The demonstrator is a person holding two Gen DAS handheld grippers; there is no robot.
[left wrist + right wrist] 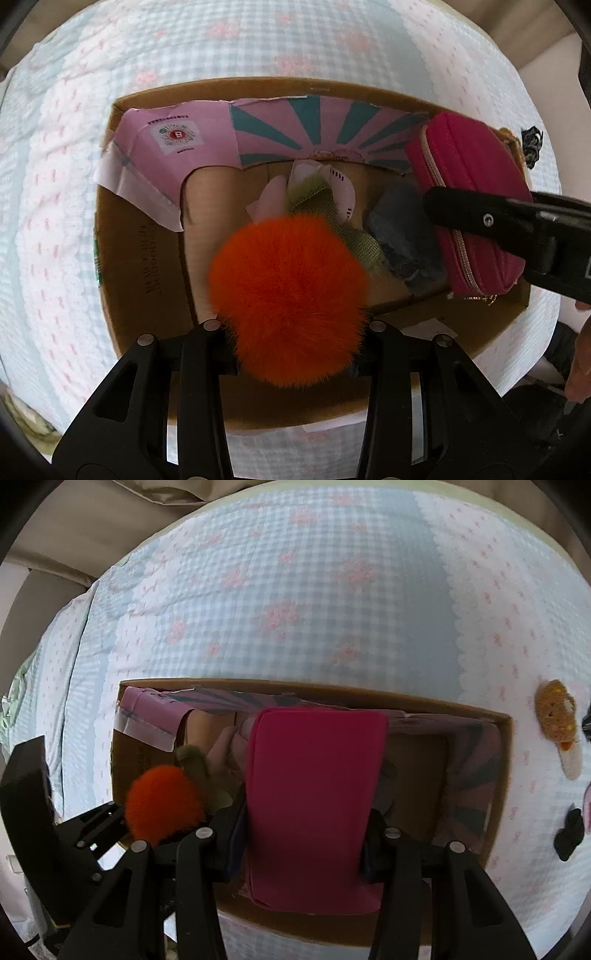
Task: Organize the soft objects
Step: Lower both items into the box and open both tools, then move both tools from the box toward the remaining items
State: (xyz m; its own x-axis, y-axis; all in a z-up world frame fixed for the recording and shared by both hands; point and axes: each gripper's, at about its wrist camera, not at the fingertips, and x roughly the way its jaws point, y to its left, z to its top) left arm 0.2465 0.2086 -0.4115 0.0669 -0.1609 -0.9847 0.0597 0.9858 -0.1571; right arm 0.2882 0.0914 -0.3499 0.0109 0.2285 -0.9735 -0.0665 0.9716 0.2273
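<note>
An orange furry pom-pom (pixel 291 291) sits between the fingers of my left gripper (pixel 295 332), which is shut on it and points down over an open cardboard box (pixel 140 277). My right gripper (pixel 306 849) is shut on a magenta zipped pouch (pixel 314 805), held just above the box (pixel 332 688) and to the right of the pom-pom (pixel 166 805). In the left wrist view the pouch (pixel 469 177) hangs over the box's right end with a right finger (pixel 480 218) across it. Inside the box lie an olive fabric piece (pixel 314 199), a pale pink soft item (pixel 341 188) and a grey-blue fuzzy item (pixel 399 229).
The box has a pink and teal printed liner (pixel 295 122) and stands on a bed with a light blue checked cover (pixel 295 590). To the right of the box lie a brown knitted item (pixel 557 712) and a black item (pixel 570 834). A person's hand (pixel 580 369) shows at the right edge.
</note>
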